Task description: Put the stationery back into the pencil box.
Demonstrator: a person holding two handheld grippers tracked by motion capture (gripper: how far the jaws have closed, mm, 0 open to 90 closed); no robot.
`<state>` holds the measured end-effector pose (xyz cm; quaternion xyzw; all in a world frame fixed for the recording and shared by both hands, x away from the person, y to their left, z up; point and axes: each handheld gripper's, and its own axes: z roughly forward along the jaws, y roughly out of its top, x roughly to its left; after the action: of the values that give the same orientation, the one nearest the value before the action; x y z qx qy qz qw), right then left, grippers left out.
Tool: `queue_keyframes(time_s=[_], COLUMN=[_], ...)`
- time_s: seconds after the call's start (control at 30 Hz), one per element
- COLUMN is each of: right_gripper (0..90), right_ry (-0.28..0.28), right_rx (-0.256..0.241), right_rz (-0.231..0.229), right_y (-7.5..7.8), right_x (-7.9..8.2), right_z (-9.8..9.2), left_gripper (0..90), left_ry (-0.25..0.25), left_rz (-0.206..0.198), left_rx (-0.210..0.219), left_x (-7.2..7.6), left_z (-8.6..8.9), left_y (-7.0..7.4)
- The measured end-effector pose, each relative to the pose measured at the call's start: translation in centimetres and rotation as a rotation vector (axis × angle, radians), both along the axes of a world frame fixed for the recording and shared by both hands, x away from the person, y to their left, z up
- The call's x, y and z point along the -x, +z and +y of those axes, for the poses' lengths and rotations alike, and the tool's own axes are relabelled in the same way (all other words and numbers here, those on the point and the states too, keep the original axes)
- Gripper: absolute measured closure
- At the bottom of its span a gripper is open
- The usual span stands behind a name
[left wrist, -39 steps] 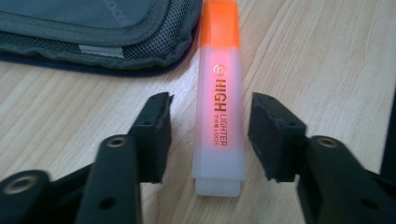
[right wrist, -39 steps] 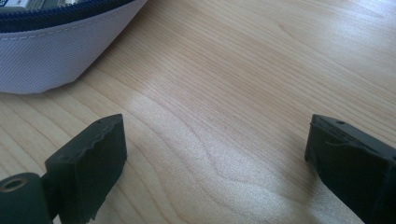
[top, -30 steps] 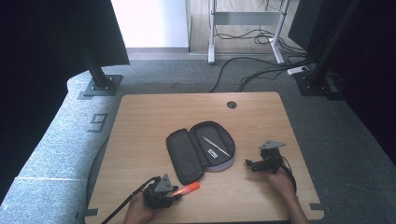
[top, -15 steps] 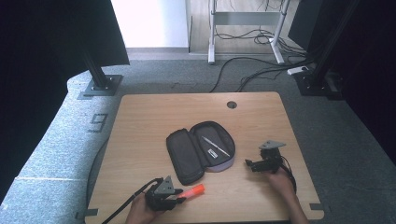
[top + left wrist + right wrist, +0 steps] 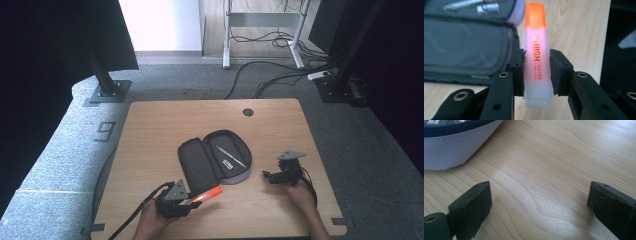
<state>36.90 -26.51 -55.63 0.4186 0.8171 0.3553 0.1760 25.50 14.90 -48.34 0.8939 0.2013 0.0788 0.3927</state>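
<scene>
High view: wooden desk (image 5: 150, 135) bearing an open black pencil case (image 5: 214, 161) at centre, with a pen (image 5: 231, 156) inside its right half. Left gripper (image 5: 192, 201) at the near-left edge, clamped on an orange highlighter (image 5: 207, 194) just beside the case's near end, cap pointing right. Right gripper (image 5: 265, 175) resting on the desk to the right of the case, jaws aimed toward it.

Left gripper view: highlighter (image 5: 536, 52) gripped at mid-barrel between both jaw pads (image 5: 520, 72), jaws closed onto it, orange cap pointing away; black flap of the case (image 5: 466, 47) to its left, bare desk beyond.

Right gripper view: jaws spread wide, holding nothing, low over bare desk (image 5: 554, 170); pale fabric wall of the case (image 5: 454, 147) at upper left, apart from both jaws.
</scene>
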Motion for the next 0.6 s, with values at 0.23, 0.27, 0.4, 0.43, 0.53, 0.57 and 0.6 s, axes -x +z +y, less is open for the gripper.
queue_keyframes(time_s=[0.23,0.27,0.4,0.43,0.53,0.57,0.6], right_gripper=[5.1,5.1,5.1,5.1,5.3,5.5,5.6], right_ry=[-0.001,-0.001,-0.001,-0.001,-0.001,0.000,0.000], right_rx=[0.000,0.000,0.000,0.000,0.000,0.001,0.001], right_rz=[0.000,0.000,0.000,0.000,0.000,-0.002,-0.002], right_y=[0.0,0.0,0.0,0.0,0.0,0.0,0.0], right_x=[0.0,0.0,0.0,0.0,0.0,0.0,0.0], right_z=[0.0,0.0,0.0,0.0,0.0,0.0,0.0], left_gripper=[66.6,66.6,66.6,66.6,66.6,66.6,66.6], left_ry=[0.041,0.044,0.061,0.065,0.077,0.082,0.083], left_rz=[-0.018,-0.020,-0.022,-0.025,-0.028,-0.033,-0.029], left_rx=[0.013,0.020,0.029,0.033,0.037,0.037,0.041], left_x=[-1.5,-1.8,-3.1,-3.4,-4.5,-4.9,-5.2], left_z=[-0.4,-0.5,-1.0,-1.1,-1.6,-1.7,-1.9], left_y=[1.2,1.3,1.6,1.6,2.1,2.2,2.3])
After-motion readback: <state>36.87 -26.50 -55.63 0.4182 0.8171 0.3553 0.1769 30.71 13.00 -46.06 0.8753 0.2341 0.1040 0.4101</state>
